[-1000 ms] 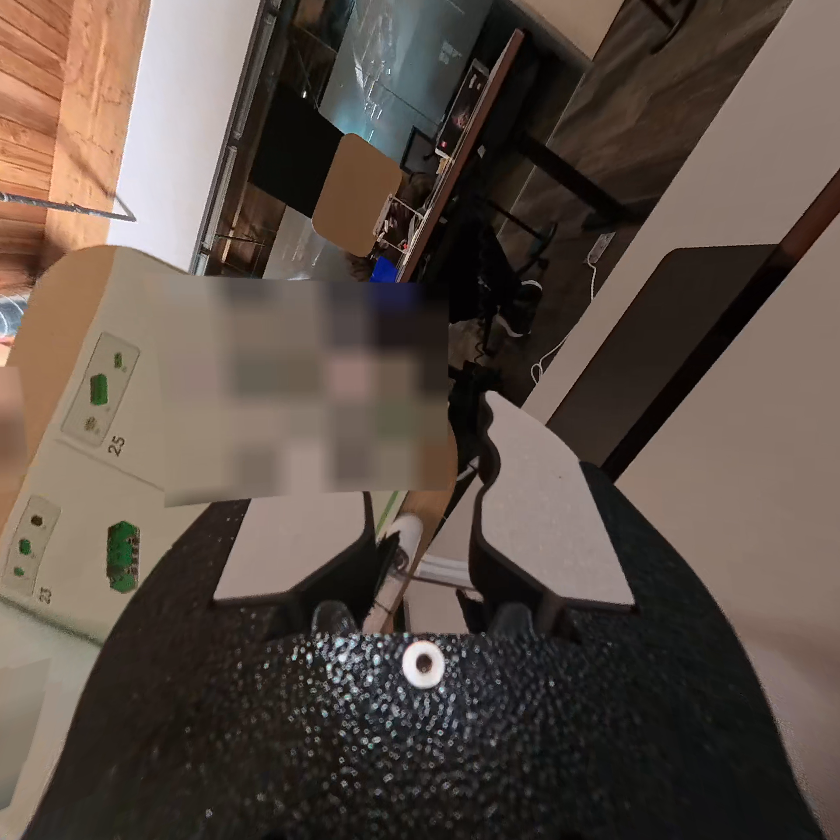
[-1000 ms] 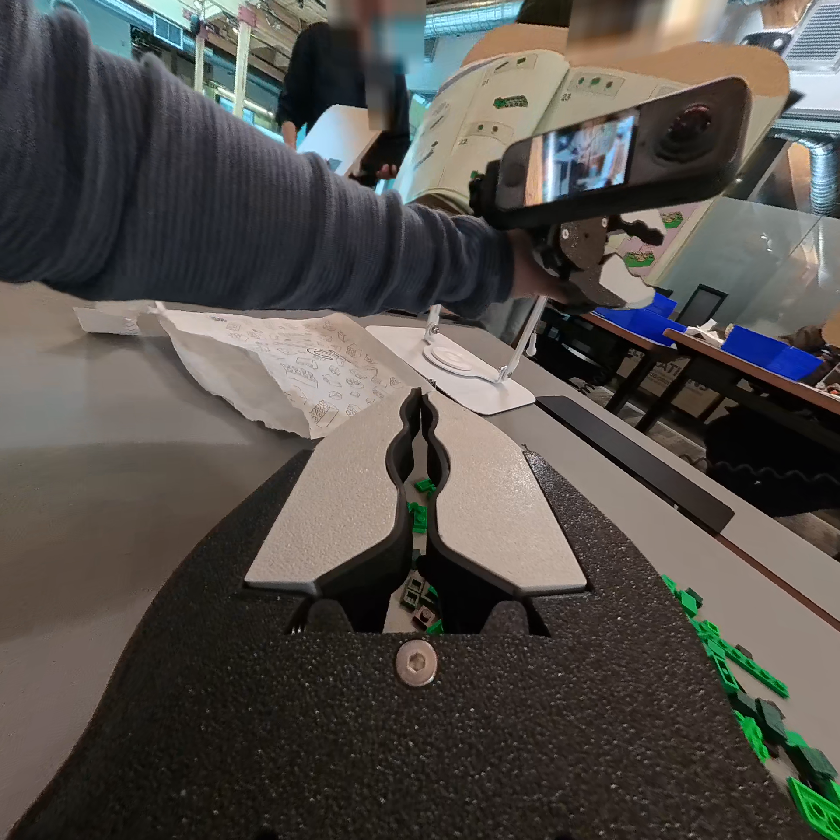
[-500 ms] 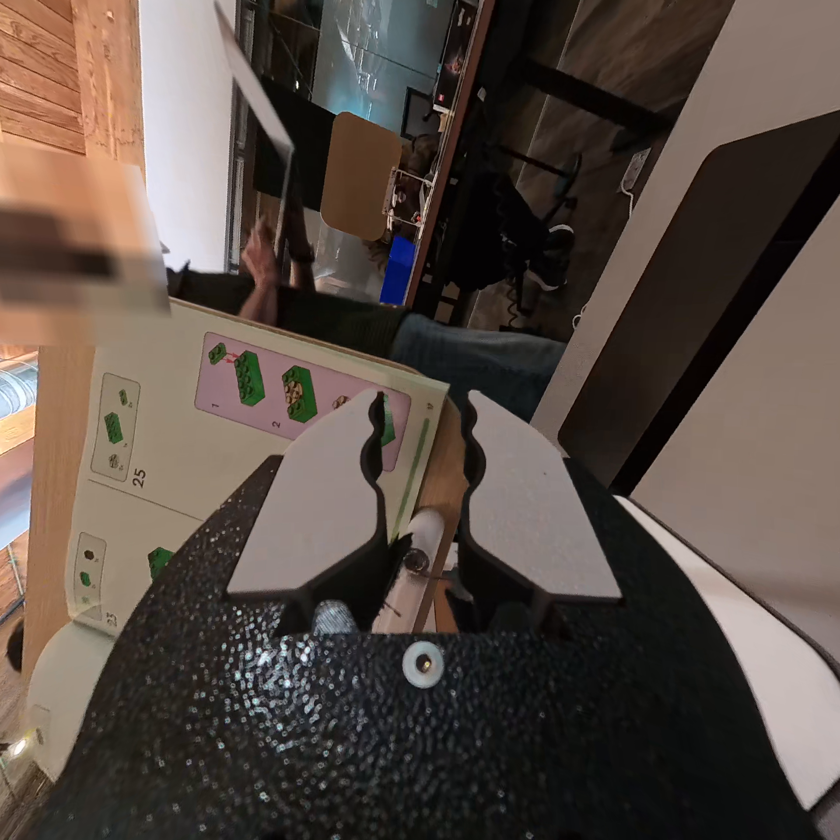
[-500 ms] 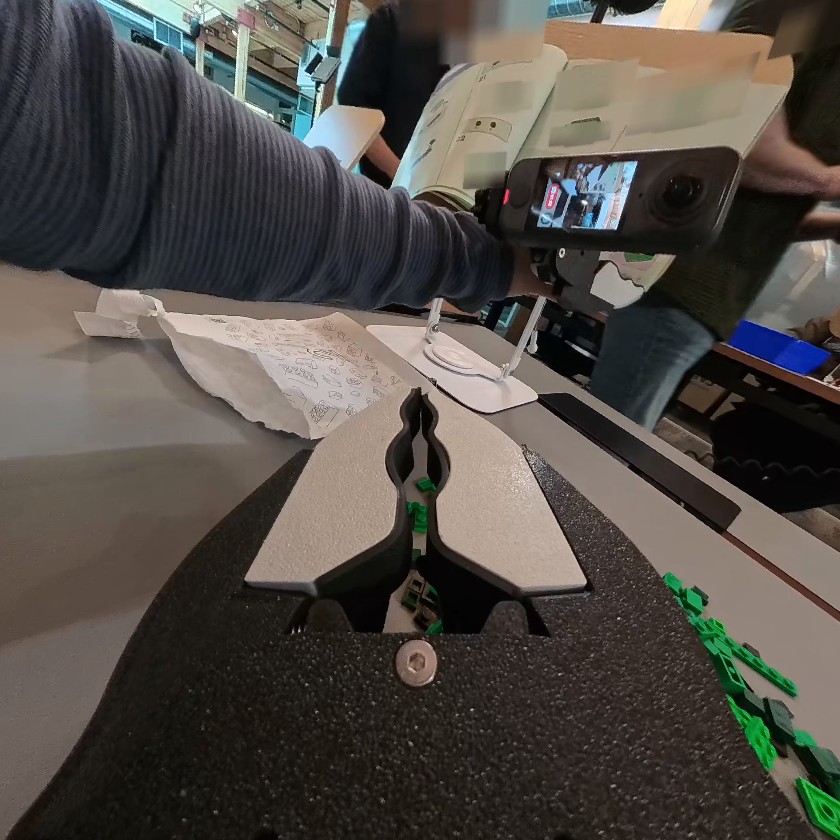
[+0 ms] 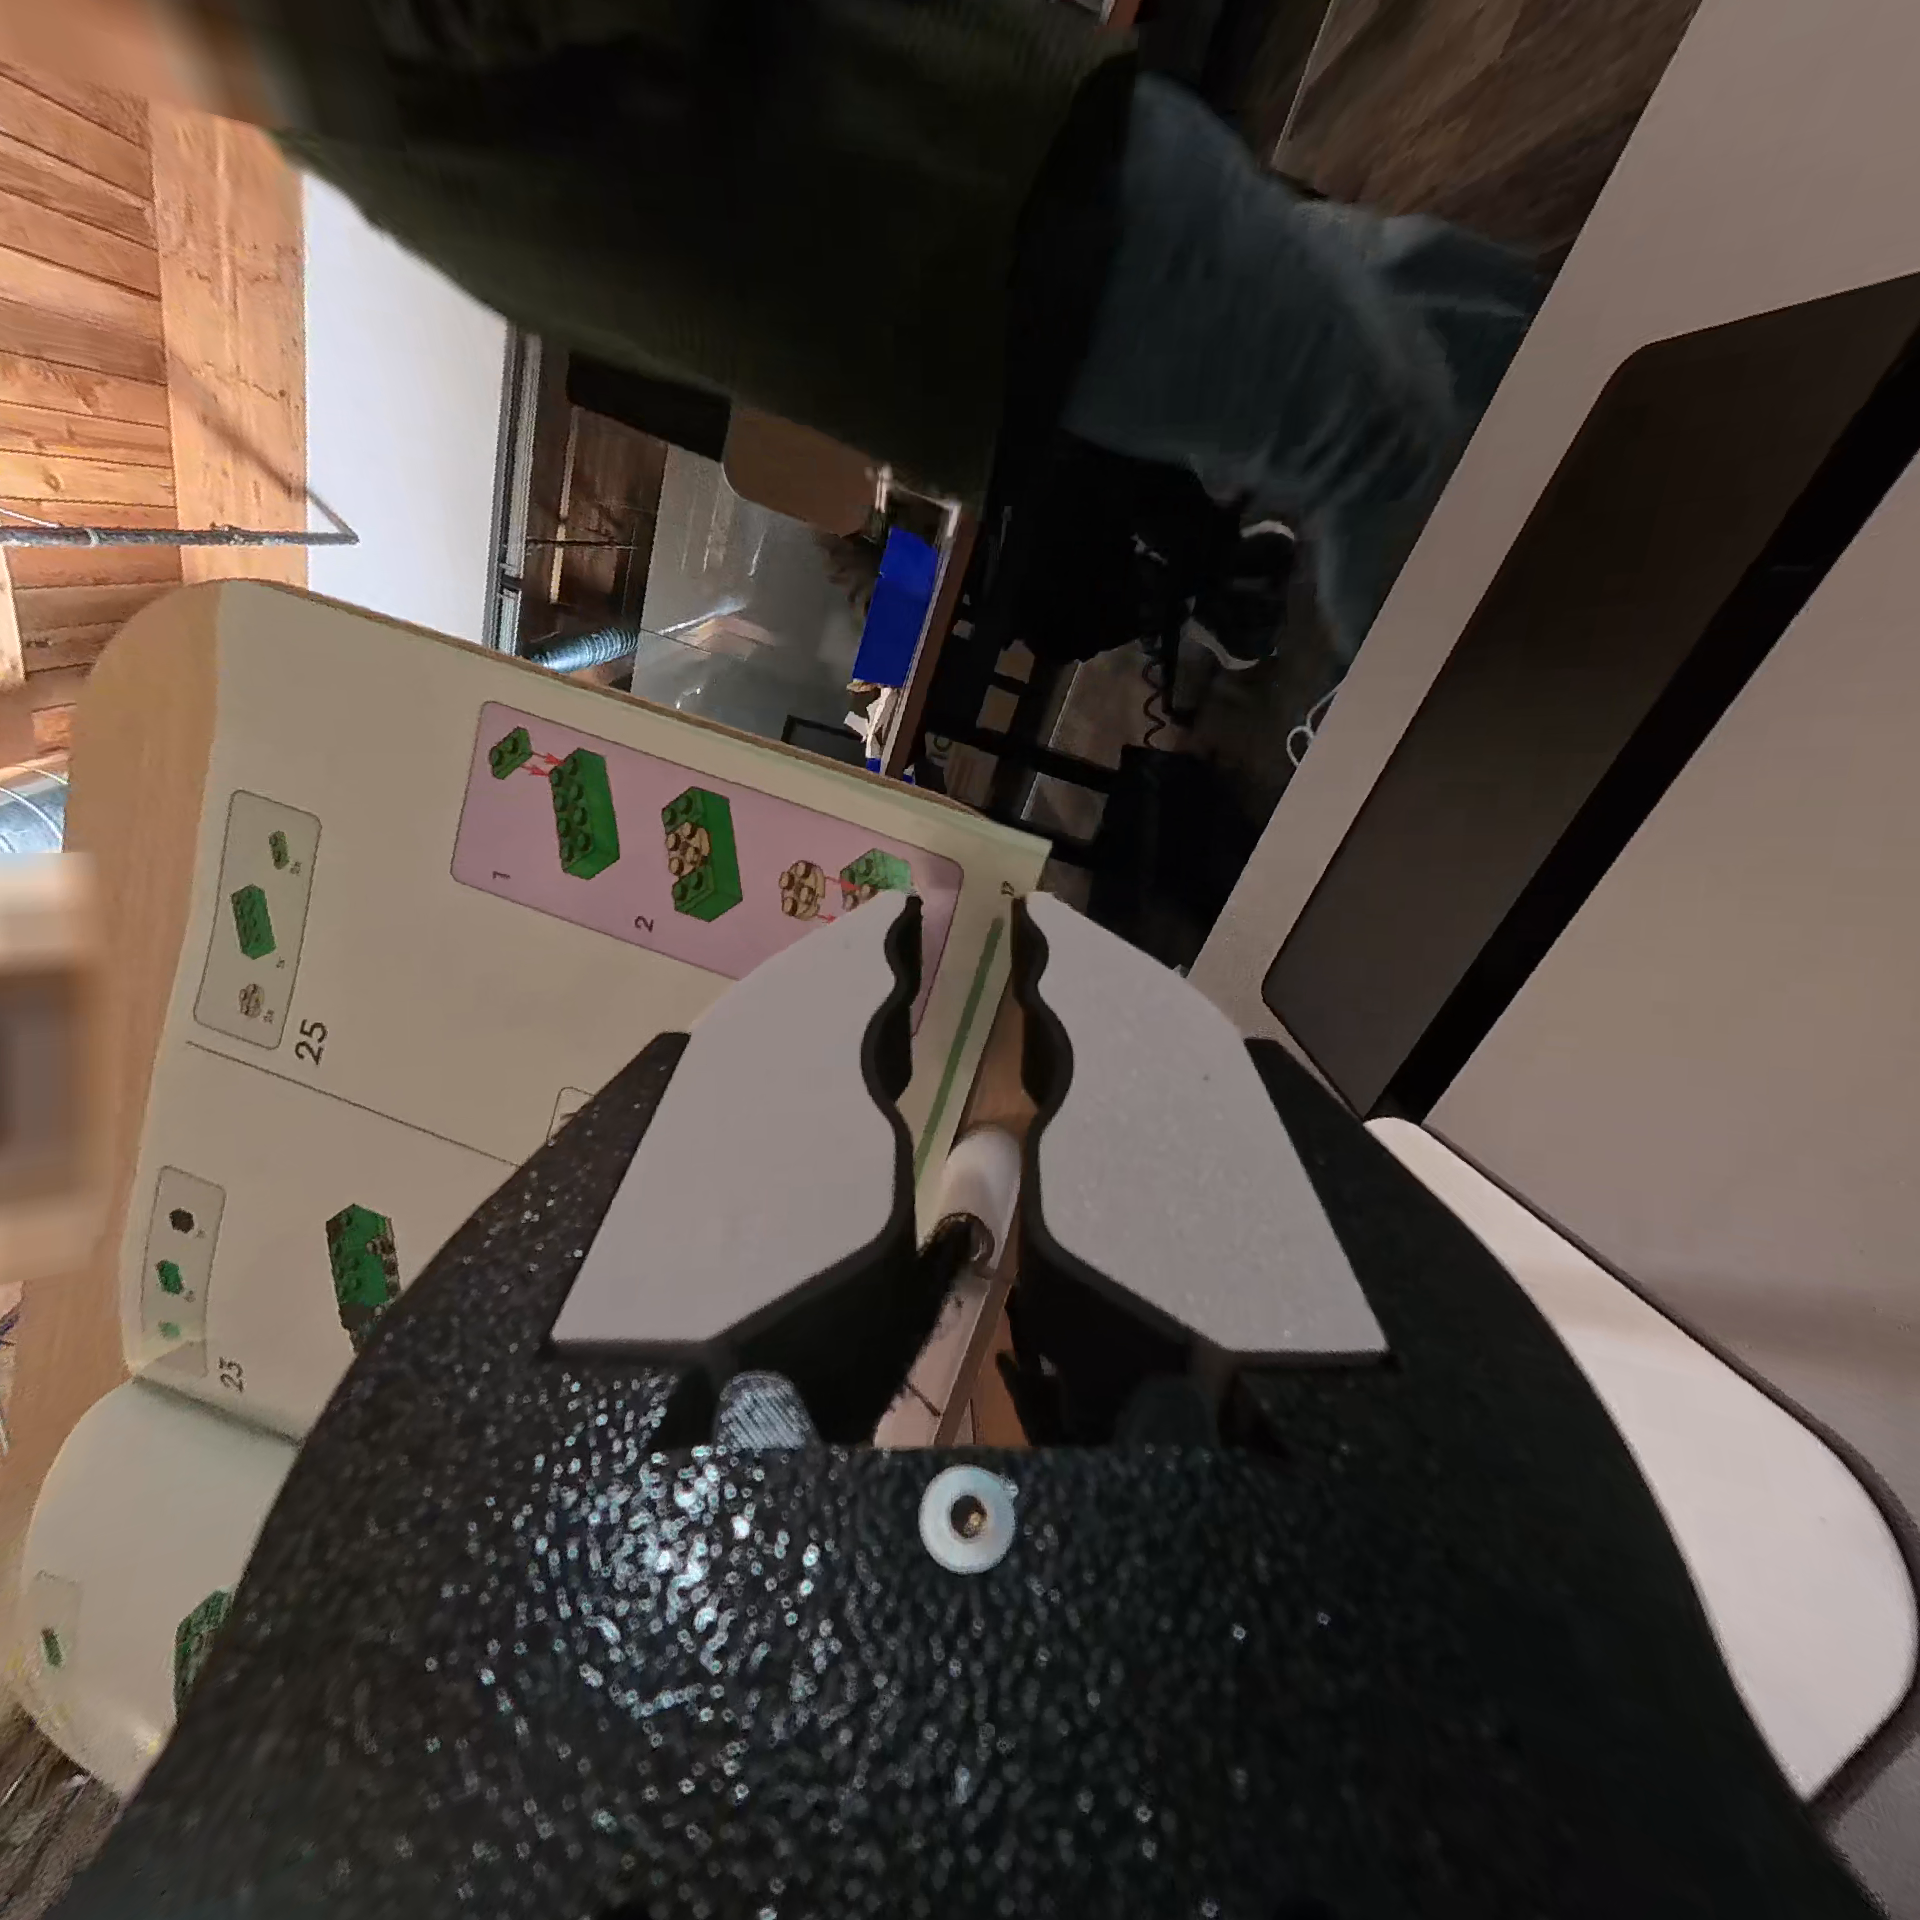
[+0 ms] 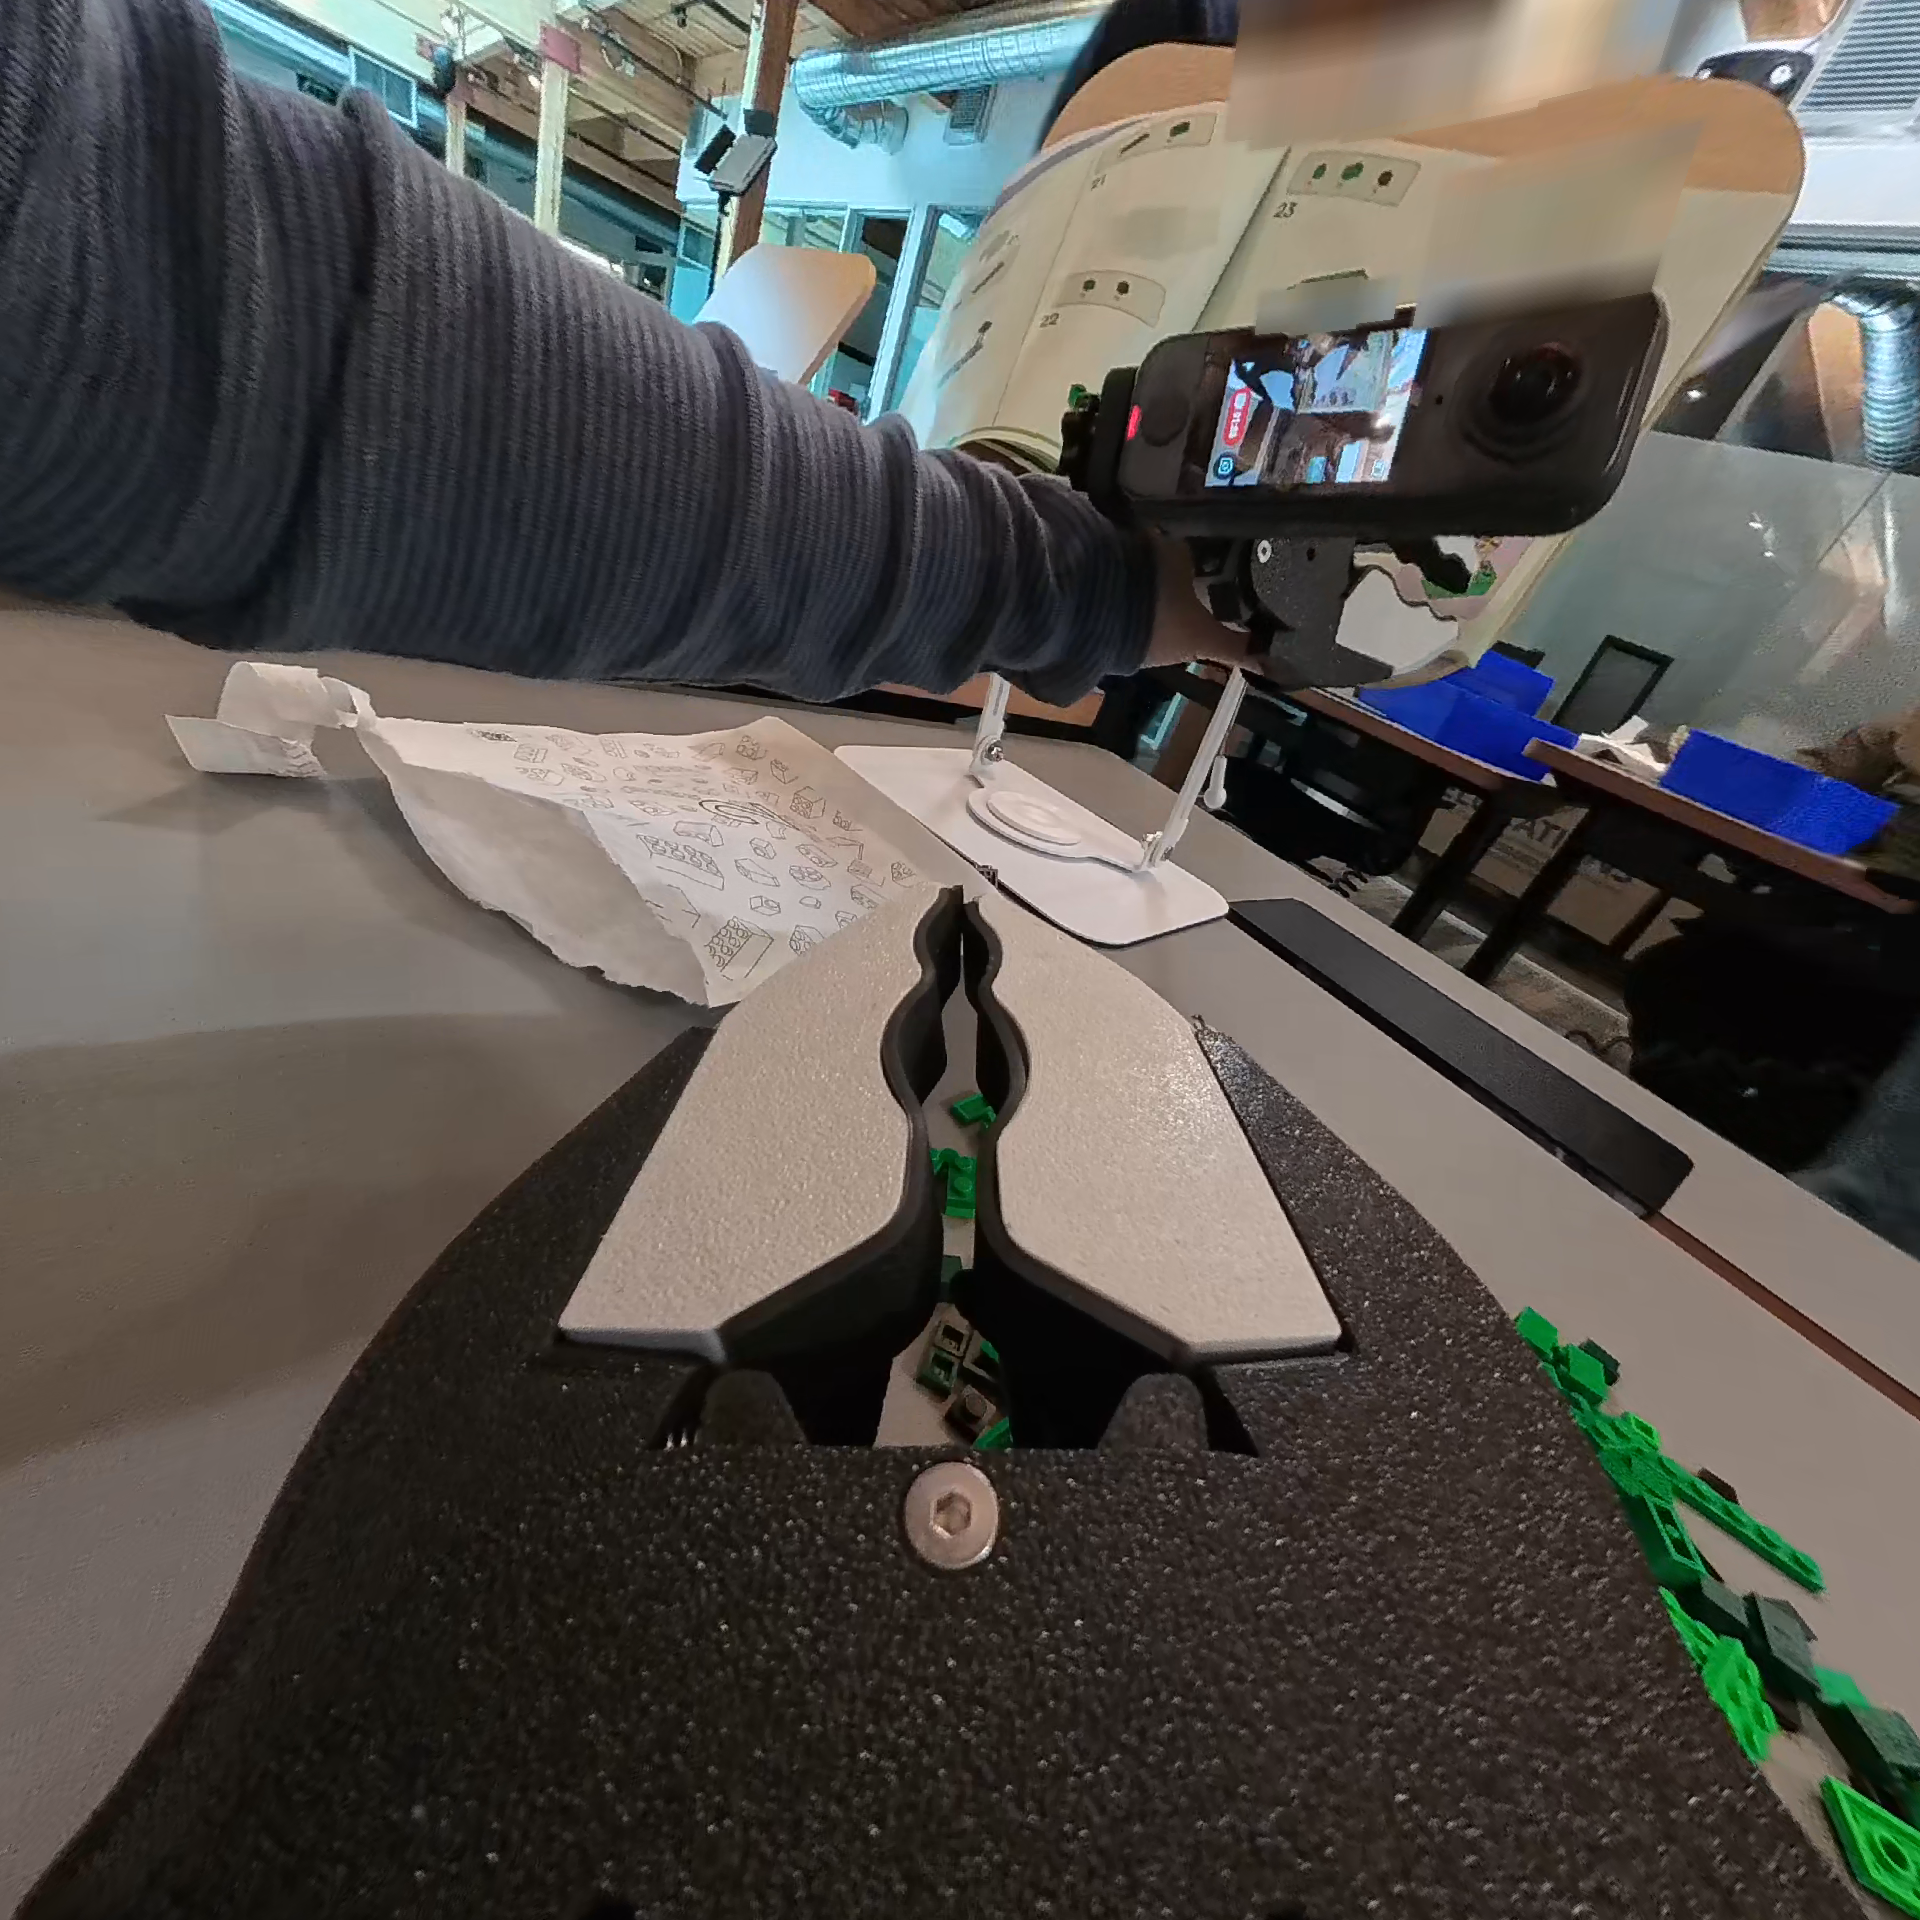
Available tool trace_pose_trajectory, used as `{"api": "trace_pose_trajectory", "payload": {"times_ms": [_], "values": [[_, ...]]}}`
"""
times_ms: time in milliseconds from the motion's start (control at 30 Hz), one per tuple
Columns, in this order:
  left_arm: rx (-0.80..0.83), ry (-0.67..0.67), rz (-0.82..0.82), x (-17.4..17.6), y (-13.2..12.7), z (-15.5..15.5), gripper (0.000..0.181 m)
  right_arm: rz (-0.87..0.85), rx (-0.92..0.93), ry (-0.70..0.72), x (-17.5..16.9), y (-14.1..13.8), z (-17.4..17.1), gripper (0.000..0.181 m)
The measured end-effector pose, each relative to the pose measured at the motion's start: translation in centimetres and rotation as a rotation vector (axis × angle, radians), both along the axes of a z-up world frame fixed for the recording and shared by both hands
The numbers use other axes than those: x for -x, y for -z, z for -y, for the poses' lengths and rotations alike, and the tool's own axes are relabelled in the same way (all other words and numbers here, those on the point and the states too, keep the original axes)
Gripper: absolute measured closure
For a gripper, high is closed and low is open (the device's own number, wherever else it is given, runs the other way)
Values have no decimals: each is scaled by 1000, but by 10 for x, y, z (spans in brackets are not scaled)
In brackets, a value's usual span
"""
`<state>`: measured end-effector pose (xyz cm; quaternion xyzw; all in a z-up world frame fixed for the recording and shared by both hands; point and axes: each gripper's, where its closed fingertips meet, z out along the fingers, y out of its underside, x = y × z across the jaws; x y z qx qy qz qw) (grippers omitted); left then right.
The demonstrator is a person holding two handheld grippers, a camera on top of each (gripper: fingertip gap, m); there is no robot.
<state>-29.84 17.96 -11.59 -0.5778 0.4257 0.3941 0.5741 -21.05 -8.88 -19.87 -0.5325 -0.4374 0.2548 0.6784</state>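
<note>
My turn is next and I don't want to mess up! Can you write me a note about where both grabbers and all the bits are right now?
Left gripper: raised at the right edge of the open instruction booklet on its white stand; narrow gap between the jaws, and no grip on the page shows.
Right gripper: low over the grey table, jaws closed and empty, with loose green bricks beneath and to its right.
A torn printed paper bag lies ahead on the left.

A wood-plank wall [image 5: 83, 343] meets a white wall [image 5: 405, 416]. Silver ducts [image 6: 935, 57] run overhead. Blue bins [image 6: 1766, 795] sit on distant tables [image 6: 1704, 821].
</note>
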Motion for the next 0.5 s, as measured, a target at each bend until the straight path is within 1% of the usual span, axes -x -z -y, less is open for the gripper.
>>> {"api": "trace_pose_trajectory", "payload": {"times_ms": [100, 200, 267, 500], "values": [[1, -1, 7, 1, 0, 1, 168, 1, 0, 0, 0, 0, 0, 181], [16, 2, -4, 1, 3, 0, 160, 2, -1, -1, 0, 0, 0, 181], [24, -14, -21, 4, 4, -2, 157, 2, -1, -1, 0, 0, 0, 181], [3, -22, -18, 4, -1, -2, 163, 3, -1, -2, 0, 0, 0, 181]]}}
